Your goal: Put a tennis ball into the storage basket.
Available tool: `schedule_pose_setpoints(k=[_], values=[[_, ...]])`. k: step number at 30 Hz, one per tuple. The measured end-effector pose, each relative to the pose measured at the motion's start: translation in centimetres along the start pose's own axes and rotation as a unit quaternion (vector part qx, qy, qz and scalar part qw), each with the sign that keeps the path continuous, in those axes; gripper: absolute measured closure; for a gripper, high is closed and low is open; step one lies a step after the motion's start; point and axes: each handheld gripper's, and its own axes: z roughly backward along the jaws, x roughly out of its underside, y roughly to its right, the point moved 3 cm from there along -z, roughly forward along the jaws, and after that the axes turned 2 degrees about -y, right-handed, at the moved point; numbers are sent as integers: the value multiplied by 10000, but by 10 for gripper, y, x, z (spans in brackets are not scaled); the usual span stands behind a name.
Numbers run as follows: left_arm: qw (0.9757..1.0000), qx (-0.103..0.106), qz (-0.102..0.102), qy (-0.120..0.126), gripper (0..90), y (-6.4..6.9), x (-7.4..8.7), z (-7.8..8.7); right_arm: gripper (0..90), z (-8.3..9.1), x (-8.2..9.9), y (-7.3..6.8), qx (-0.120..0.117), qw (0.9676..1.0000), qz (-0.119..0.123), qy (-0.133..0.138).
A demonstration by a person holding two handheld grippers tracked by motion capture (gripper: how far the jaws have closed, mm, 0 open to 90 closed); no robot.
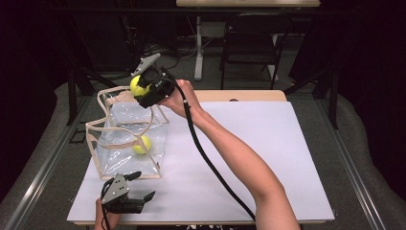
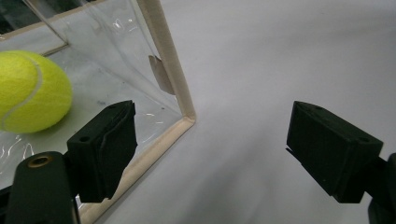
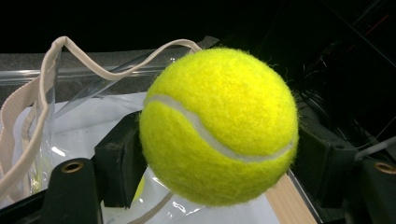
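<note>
A clear plastic bag (image 1: 125,139) with cream trim and handles stands open at the table's left. My right gripper (image 1: 141,88) is shut on a yellow tennis ball (image 1: 137,85) and holds it above the bag's far rim. In the right gripper view that held tennis ball (image 3: 218,126) sits squeezed between both jaws, with the bag's handle (image 3: 56,51) below and to the left. A second tennis ball (image 1: 142,144) lies inside the bag. My left gripper (image 1: 140,186) rests open near the table's front edge beside the bag's near corner (image 2: 187,122), where the inner ball (image 2: 32,91) shows through the plastic.
A white sheet (image 1: 249,153) covers the wooden table (image 1: 239,96). Behind the table stand a dark folding chair (image 1: 251,43) and a white desk leg (image 1: 198,48). The right gripper's black cable (image 1: 210,163) trails across the sheet along the person's forearm.
</note>
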Motion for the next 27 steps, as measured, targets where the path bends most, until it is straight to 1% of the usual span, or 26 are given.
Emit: schedule_pose_setpoints(k=[7, 10, 27], values=[[10000, 1, -1, 4, 159, 0, 0, 0, 259, -5, 0, -5, -77, 10000, -40, 3], [10000, -1, -1, 4, 159, 0, 0, 0, 259, -7, 0, -6, -103, 9999, -18, 11], [10000, -8, -4, 2, 159, 0, 0, 0, 259, -18, 1, -18, -244, 9996, 64, -126]])
